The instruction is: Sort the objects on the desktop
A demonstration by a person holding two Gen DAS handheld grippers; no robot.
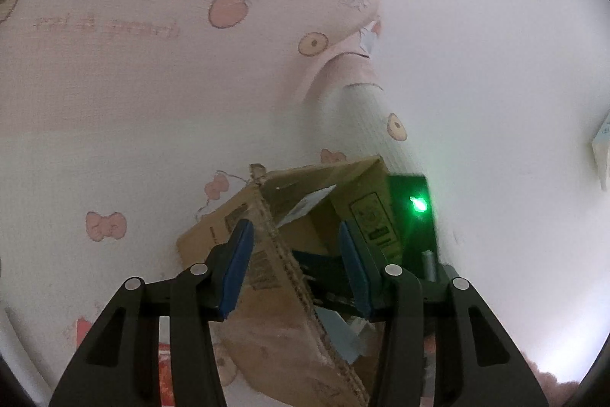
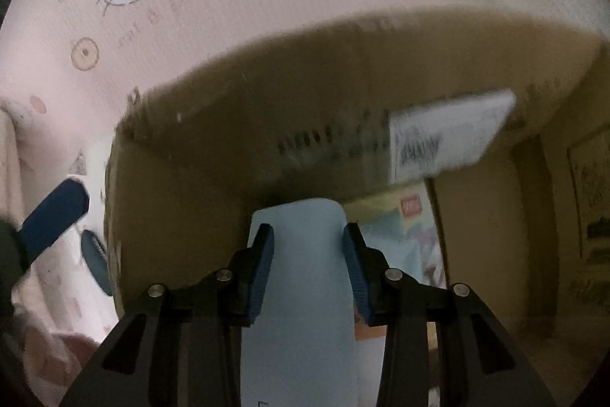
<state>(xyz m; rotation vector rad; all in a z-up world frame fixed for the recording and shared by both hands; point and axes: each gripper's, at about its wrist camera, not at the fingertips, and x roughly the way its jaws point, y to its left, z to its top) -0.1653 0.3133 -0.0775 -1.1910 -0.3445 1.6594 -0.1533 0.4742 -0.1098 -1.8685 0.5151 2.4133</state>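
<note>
An open brown cardboard box (image 1: 267,273) stands on a pink Hello Kitty cloth (image 1: 133,63). My left gripper (image 1: 295,266) is open and straddles the box's near wall, one finger outside and one inside. My right gripper (image 2: 309,269) is open inside the box (image 2: 343,94), just above a flat pale blue object (image 2: 301,292) that lies between its fingers. In the left wrist view the right gripper's body with a green light (image 1: 417,205) shows behind the box, and the pale blue object (image 1: 341,334) lies in the box.
A colourful printed packet (image 2: 404,239) lies in the box beside the pale blue object. A white shipping label (image 2: 450,132) is on the box's inner wall. The left gripper's blue pads (image 2: 57,212) show outside the box wall. A white wall (image 1: 495,63) rises at the right.
</note>
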